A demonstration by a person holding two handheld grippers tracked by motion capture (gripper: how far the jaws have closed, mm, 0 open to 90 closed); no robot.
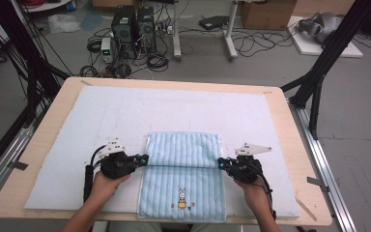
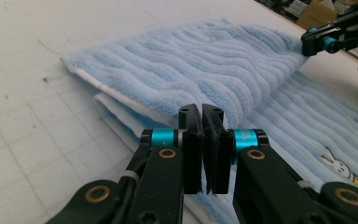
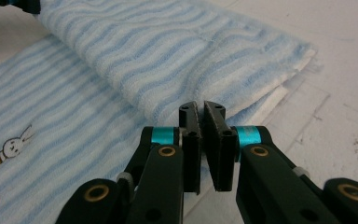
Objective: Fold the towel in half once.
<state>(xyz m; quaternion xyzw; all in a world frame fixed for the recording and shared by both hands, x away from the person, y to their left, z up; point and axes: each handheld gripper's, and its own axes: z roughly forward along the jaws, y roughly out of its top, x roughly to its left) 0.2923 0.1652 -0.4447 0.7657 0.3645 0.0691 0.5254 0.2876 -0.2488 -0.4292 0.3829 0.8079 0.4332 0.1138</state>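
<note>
A pale wooden surface with rounded corners is standing on a grey floor, and a white padded mat is covering most of its top. Beyond the far edge, two dark computer towers are sitting among a tangle of black cables, with cardboard boxes further back at the right. Black frame posts are slanting down on both sides of the surface.

A light blue towel is lying on the near middle of the mat, its far part folded over towards the near side so that a doubled layer is covering the far half. The towel is soft and ribbed, with wavy stripes running along it and a white edge showing at the fold. A small rabbit picture is sitting on the single layer near the near edge.

The left hand-held gripper is resting at the towel's left edge, where the folded layer ends, and its black jaws are pressed together with no cloth visible between them. The right hand-held gripper is lying at the right edge, opposite the other, its jaws likewise closed on nothing that can be seen. Blue metal collars are glinting just behind the jaws of each
</note>
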